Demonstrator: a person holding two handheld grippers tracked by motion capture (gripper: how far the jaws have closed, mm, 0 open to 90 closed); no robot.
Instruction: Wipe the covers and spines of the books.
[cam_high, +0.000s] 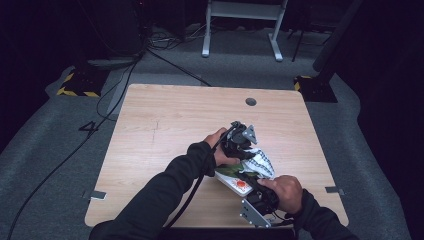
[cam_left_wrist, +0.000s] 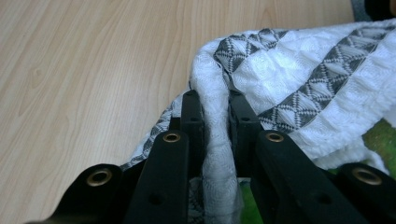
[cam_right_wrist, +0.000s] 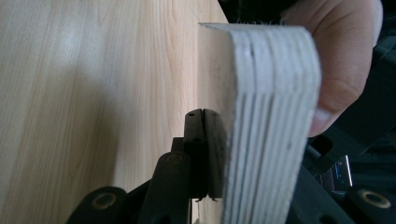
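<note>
A white cloth with grey diamond bands (cam_high: 260, 163) is seen lying bunched toward the four-o'clock part of the wooden desk (cam_high: 165, 125), partly on top of a thick board book with a green and orange cover (cam_high: 236, 182). The left claw (cam_high: 246, 151) is placed at the cloth's ten-o'clock side; in the left gripper view a raised fold of the cloth (cam_left_wrist: 215, 126) is pinched between its nearly closed jaws. The right claw (cam_high: 256, 186) is held at the six-o'clock side of the cloth, at the near edge of the book. In the right gripper view its jaws are seen pressed together, just beside the book's stacked page edges (cam_right_wrist: 266, 121); whether any page is gripped cannot be told. A thumb (cam_right_wrist: 341, 60) is seen resting against the far side of the pages.
</note>
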